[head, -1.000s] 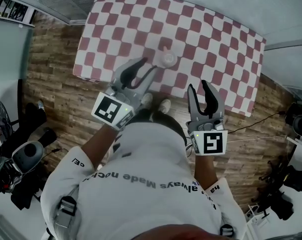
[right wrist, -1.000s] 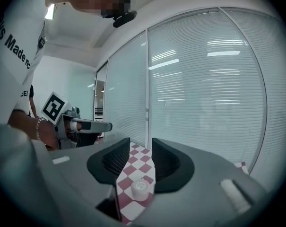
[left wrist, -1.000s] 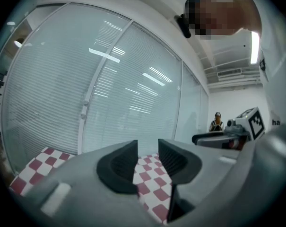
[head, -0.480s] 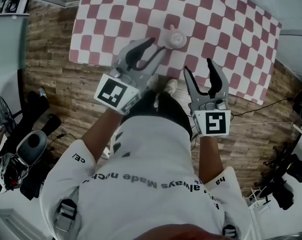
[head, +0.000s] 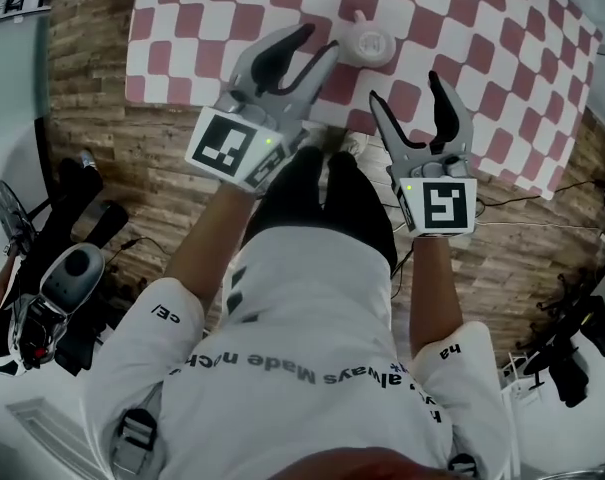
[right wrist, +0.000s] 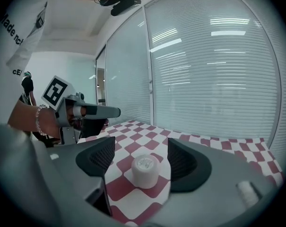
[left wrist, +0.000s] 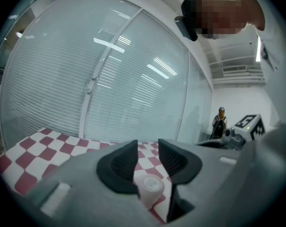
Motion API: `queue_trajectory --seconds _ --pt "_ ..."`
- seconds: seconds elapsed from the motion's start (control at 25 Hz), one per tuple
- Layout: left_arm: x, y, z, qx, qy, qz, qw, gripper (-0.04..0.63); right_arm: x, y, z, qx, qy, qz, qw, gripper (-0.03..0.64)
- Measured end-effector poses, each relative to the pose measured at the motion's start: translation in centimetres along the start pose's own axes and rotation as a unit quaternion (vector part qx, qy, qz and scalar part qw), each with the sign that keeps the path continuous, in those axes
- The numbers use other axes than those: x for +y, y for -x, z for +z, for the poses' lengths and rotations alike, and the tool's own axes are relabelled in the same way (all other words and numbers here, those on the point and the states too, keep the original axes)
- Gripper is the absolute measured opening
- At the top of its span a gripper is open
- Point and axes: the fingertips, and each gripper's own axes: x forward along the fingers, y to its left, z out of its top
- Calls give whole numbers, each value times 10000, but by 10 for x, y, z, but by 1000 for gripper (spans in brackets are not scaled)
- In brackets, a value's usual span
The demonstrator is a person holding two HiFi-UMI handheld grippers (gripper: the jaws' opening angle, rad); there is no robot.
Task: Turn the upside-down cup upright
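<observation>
The right gripper (head: 407, 88) is spread wide, its jaws having just been opening, with nothing pinched. The left gripper (head: 319, 40) is partly open and also empty. The small white upside-down cup (head: 370, 43) sits base-up on the red-and-white checked counter (head: 502, 58), just ahead of both. Compared with a second ago, both grippers reach further over the counter's edge, nearer the cup.

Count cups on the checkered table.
1. A white cup stands upside down on the checkered table, near its front edge, ahead of the left gripper and right gripper. The table's far part is out of frame.
</observation>
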Motion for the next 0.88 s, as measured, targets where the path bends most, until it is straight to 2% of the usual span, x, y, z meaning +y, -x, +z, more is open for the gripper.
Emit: queue_trajectory --seconds 0.16,0.28,0.88 --pt "18 -10 -26 98 15 -14 10000 138 -1 -26 -29 284 13 63 9996 385" --pt "32 -21 -49 149 28 -20 9999 138 -8 -52 -50 312 -27 13 9995 411" --pt "67 -51 -138 518 105 22 9986 135 -24 -117 -133 483 -13 33 9988 430"
